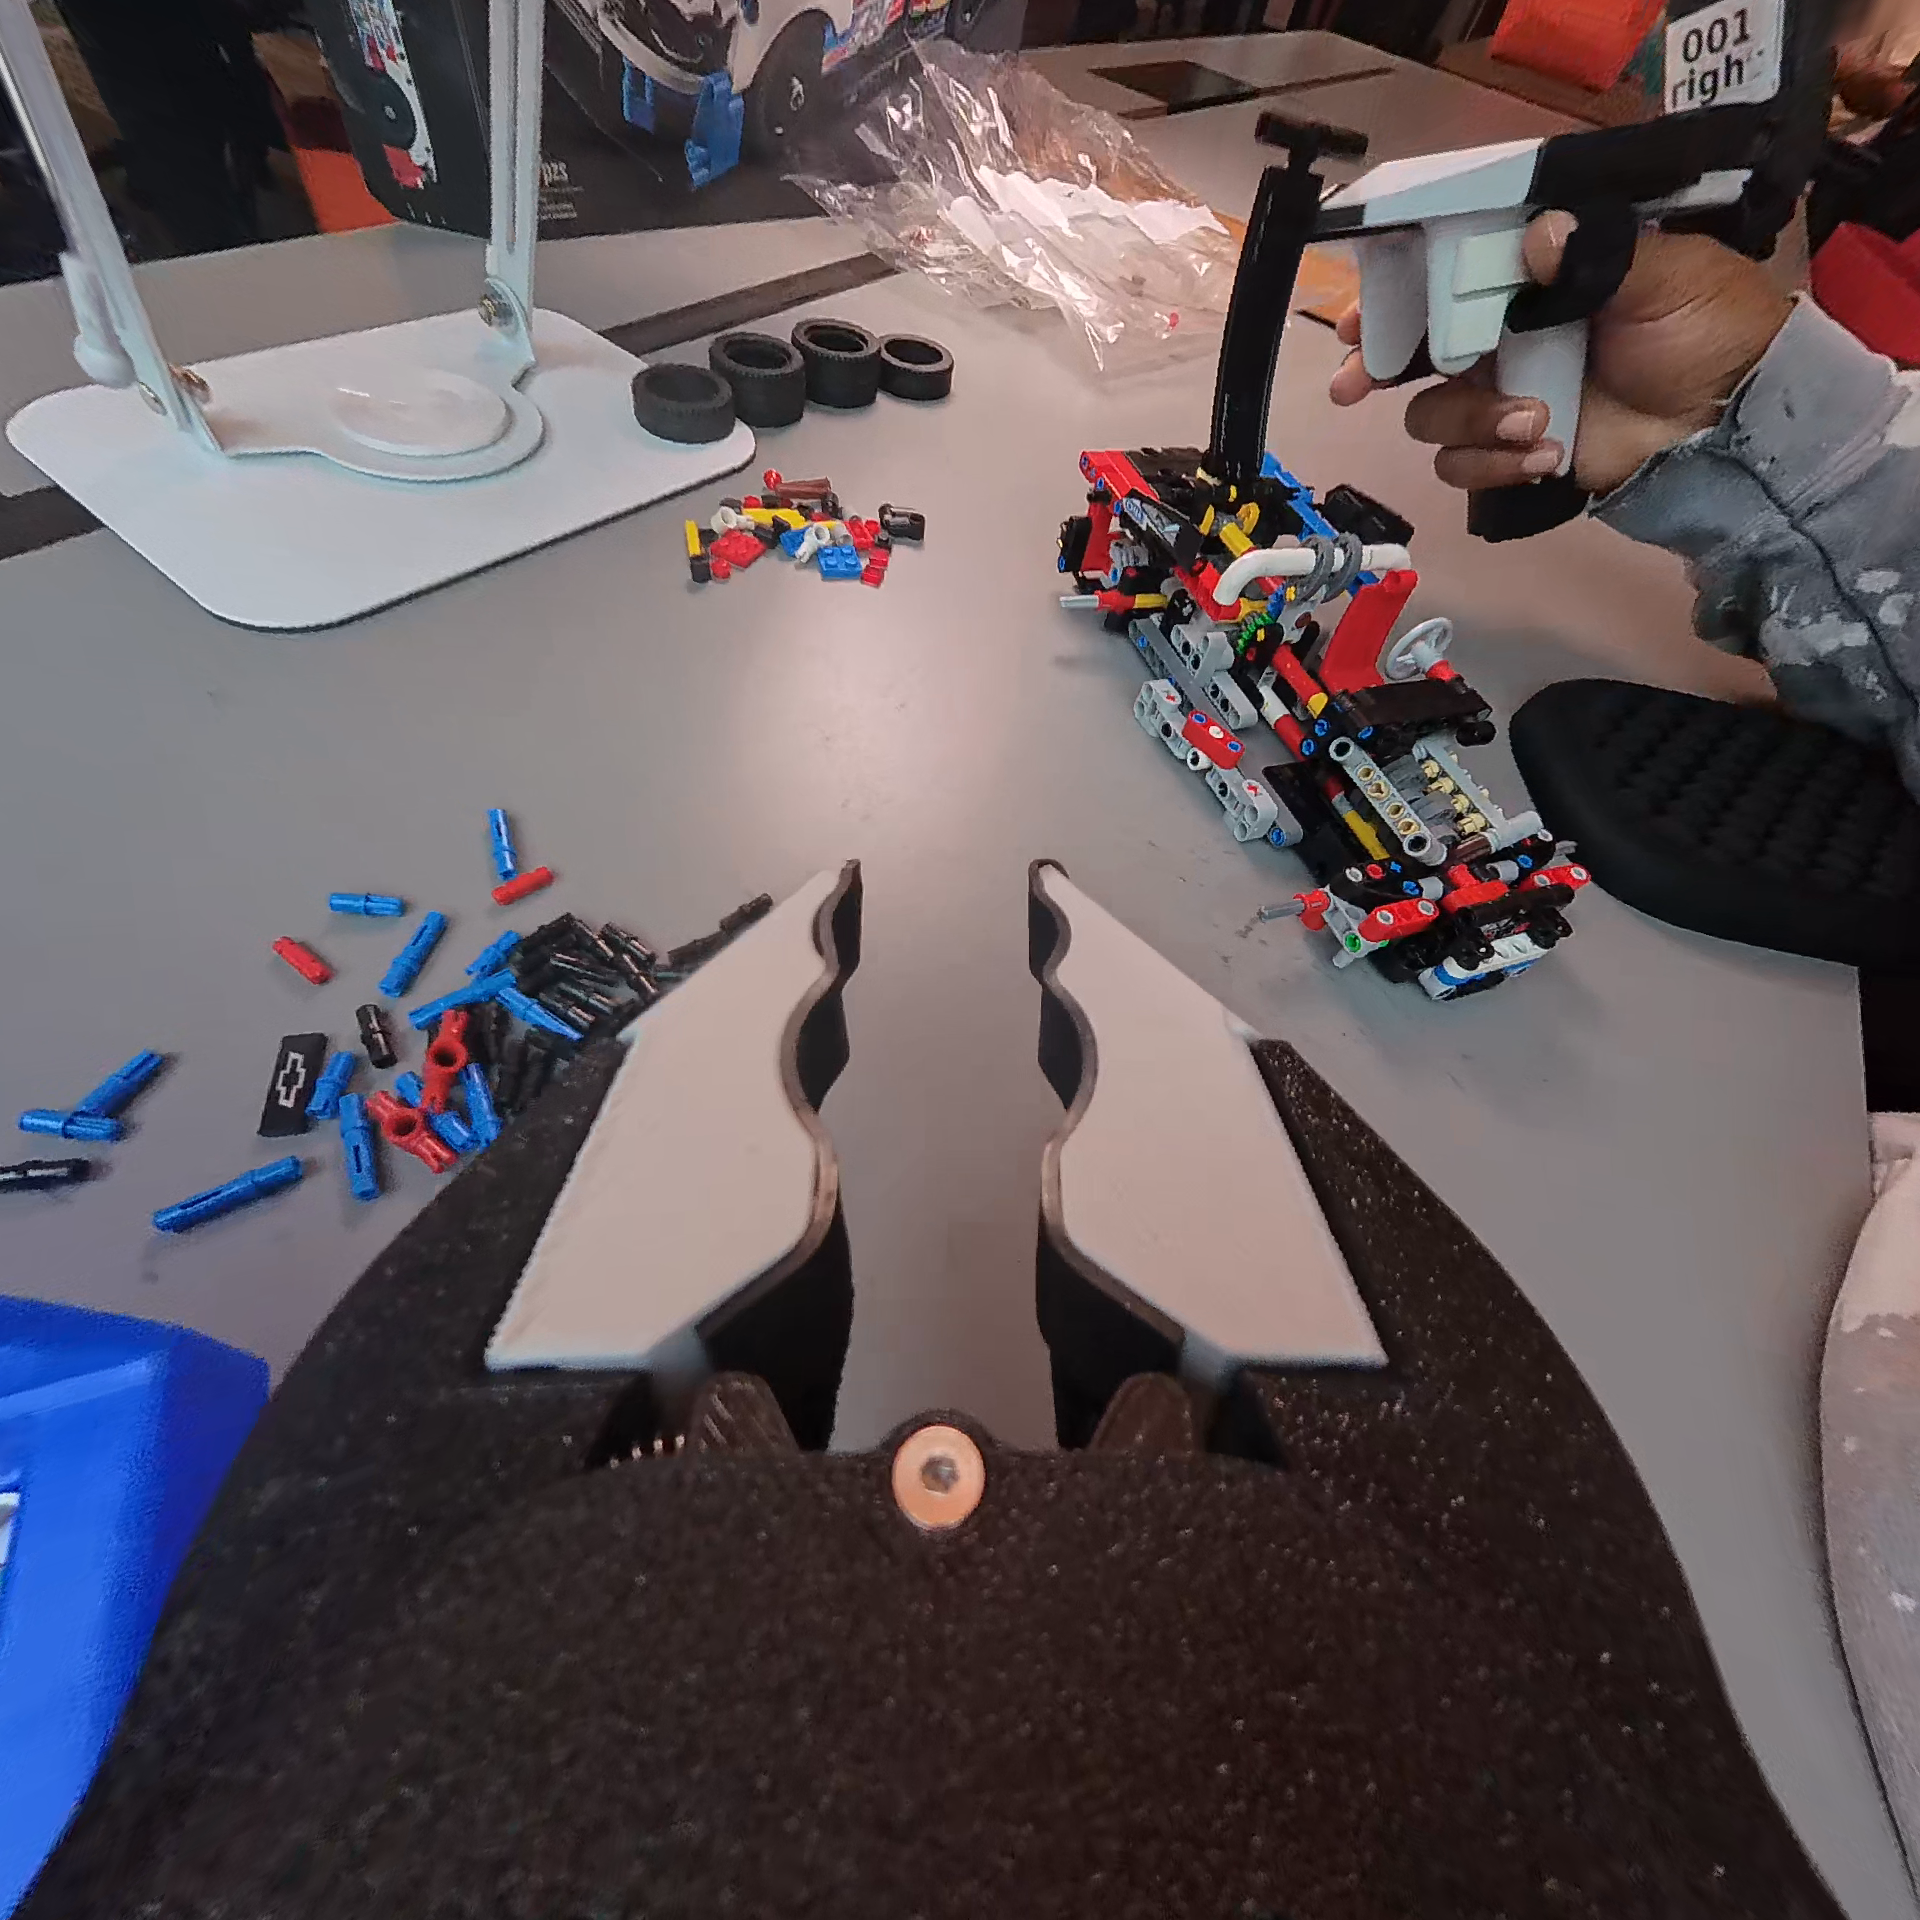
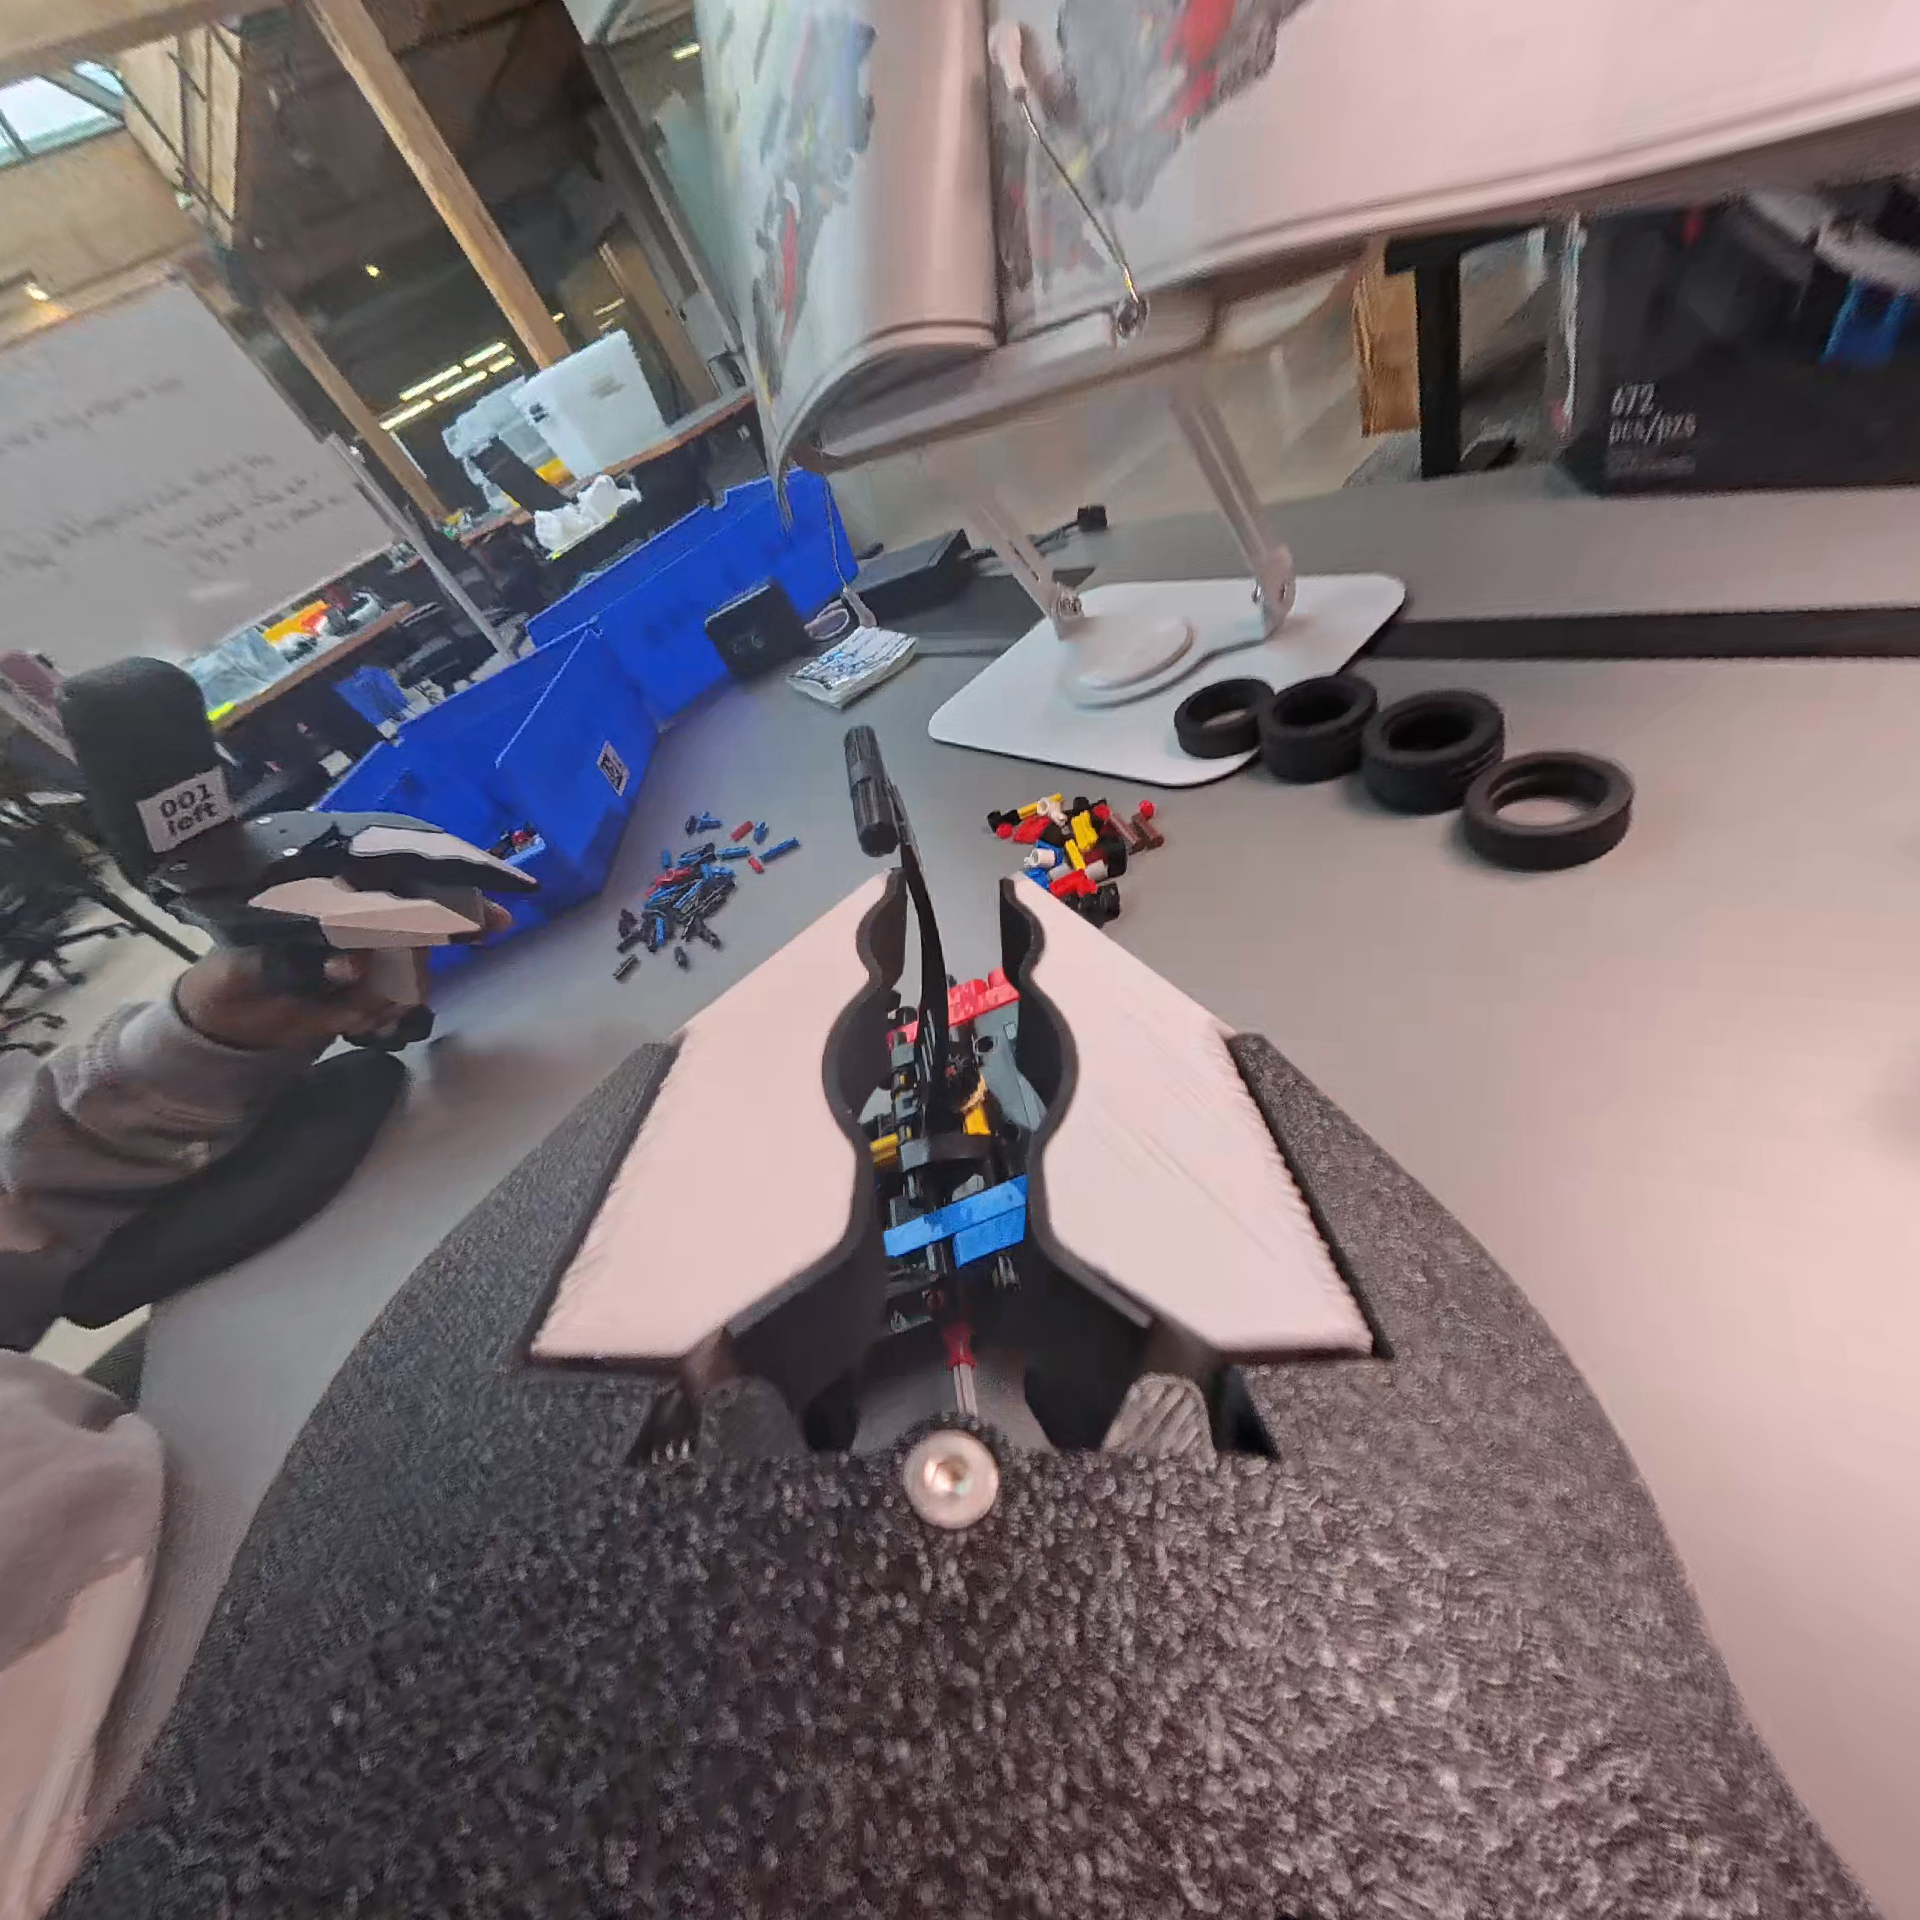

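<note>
Right gripper (image 2: 945, 894) pinches a curved black strip (image 2: 928, 935) rising from the brick car chassis (image 1: 1320, 717) (mostly hidden behind its fingers); left gripper (image 1: 943, 883), beside the chassis, gapes empty.

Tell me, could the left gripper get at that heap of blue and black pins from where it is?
Probably yes. The left gripper is open and holds nothing, and the pins lie loose on the table just left of its fingertips, with nothing standing between.

Four black tyres (image 1: 792, 379) sit in a row on the grey worktop (image 1: 883, 727) beside a white stand base (image 1: 312, 499); crumpled clear bags (image 1: 1029, 223) lie behind; blue bin (image 2: 623, 675) left.
</note>
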Tool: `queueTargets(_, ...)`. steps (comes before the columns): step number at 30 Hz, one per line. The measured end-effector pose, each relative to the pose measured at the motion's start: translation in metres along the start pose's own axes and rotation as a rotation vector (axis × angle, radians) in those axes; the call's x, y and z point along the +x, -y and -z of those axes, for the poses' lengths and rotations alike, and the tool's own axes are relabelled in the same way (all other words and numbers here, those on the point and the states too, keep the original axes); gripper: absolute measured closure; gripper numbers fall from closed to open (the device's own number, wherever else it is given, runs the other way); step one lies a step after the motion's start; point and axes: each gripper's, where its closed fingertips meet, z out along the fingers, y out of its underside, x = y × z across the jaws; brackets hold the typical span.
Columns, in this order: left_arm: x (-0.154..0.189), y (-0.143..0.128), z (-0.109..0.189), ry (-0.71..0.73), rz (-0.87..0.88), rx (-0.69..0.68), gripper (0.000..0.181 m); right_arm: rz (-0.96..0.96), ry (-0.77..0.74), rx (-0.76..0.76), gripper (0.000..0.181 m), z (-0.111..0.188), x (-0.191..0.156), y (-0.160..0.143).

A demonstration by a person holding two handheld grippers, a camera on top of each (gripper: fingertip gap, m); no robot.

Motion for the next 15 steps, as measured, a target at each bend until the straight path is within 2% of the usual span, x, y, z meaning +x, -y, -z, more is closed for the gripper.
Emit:
queueTargets(4, -0.004, 0.014, 0.007, 0.022, -0.002, 0.077, 0.151, 0.158, -0.024, -0.017, 0.162, -0.003, -0.01, 0.004)
queueTargets(7, -0.005, 0.016, 0.01, 0.024, 0.002, 0.093, 0.151, 0.204, -0.107, -0.066, 0.162, -0.011, 0.005, -0.004)
queueTargets(12, -0.003, 0.015, 0.009, 0.024, -0.005, 0.087, 0.151, 0.037, -0.054, -0.016, 0.158, -0.017, 0.009, -0.005)
queueTargets(15, -0.002, 0.014, 0.009, 0.023, -0.011, 0.083, 0.151, 0.017, -0.021, 0.004, 0.158, -0.016, 0.004, -0.006)
